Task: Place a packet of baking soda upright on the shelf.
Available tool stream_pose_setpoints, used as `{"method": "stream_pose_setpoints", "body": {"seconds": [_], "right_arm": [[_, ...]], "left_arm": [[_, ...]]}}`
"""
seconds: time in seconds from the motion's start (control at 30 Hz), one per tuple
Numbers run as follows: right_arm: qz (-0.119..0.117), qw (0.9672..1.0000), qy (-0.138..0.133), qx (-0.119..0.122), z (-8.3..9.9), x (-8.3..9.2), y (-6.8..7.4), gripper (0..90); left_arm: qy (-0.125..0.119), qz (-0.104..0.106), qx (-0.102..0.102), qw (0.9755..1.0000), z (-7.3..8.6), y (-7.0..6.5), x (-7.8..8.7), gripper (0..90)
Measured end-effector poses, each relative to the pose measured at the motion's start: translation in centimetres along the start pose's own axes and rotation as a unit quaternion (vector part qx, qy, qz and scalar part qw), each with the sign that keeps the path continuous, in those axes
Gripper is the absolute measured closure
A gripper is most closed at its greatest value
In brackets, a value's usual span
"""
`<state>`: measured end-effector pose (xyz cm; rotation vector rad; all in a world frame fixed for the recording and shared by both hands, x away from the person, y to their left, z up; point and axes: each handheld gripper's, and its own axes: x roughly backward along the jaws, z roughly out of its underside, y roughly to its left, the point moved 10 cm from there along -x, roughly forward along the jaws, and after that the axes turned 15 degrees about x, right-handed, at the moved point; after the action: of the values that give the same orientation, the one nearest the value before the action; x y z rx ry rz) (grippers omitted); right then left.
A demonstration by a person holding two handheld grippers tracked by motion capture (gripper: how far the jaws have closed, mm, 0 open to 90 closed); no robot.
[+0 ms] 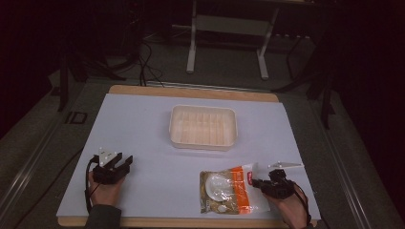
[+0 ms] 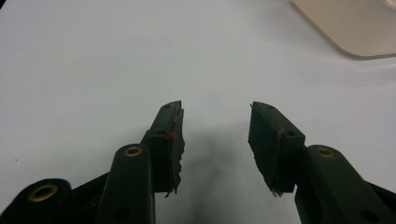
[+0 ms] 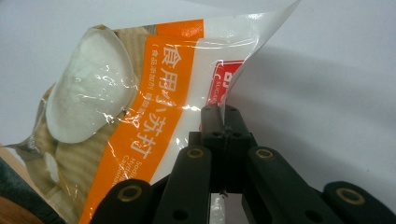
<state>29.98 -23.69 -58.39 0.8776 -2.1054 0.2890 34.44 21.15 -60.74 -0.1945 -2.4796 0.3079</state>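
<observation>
Pinching the crinkly pouch (image 3: 140,116) by its thin edge, the right tool (image 3: 223,114) is clamped; light, slippery film; left tool (image 2: 215,135) gapes apart.

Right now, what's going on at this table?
A person works at a white table with a gripper in each hand. The right gripper has its jaws shut on the edge of a clear and orange food packet lying near the front edge. The left gripper rests on the bare tabletop, jaws open with nothing between them. A cream tray sits further back, with nothing in it.
</observation>
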Motion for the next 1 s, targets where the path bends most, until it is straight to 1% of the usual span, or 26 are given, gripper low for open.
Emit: {"method": "stream_pose_setpoints", "body": {"seconds": [0.1, 0.33, 0.53, 0.73, 0.9, 1.0], "right_arm": [[0.004, 1.0000, -0.002, 0.008, -0.5, 0.3, 0.2, 90.0], [0.002, 0.9997, -0.010, 0.021, -1.7, 1.0, 0.5, 90.0], [-0.003, 0.9995, -0.018, 0.026, -2.5, 1.6, 0.9, 90.0], [-0.015, 0.9992, -0.028, 0.026, -3.4, 2.4, 1.5, 90.0], [-0.021, 0.9985, -0.038, 0.033, -4.4, 2.9, 2.1, 90.0], [-0.022, 0.9983, -0.038, 0.040, -5.0, 3.1, 2.4, 90.0]], "left_arm": [[0.000, 0.000, 0.000, 1.0000, 0.0, 0.0, 0.0, 54.5], [0.000, 0.001, -0.001, 1.0000, 0.0, 0.0, 0.0, 54.4], [-0.002, 0.000, -0.001, 1.0000, 0.0, 0.0, 0.0, 54.2], [-0.003, 0.000, -0.001, 1.0000, 0.0, 0.0, 0.1, 54.1], [-0.004, 0.000, -0.001, 1.0000, 0.0, 0.0, 0.1, 54.1], [-0.004, -0.001, -0.001, 1.0000, 0.0, 0.0, 0.1, 54.1]]}}
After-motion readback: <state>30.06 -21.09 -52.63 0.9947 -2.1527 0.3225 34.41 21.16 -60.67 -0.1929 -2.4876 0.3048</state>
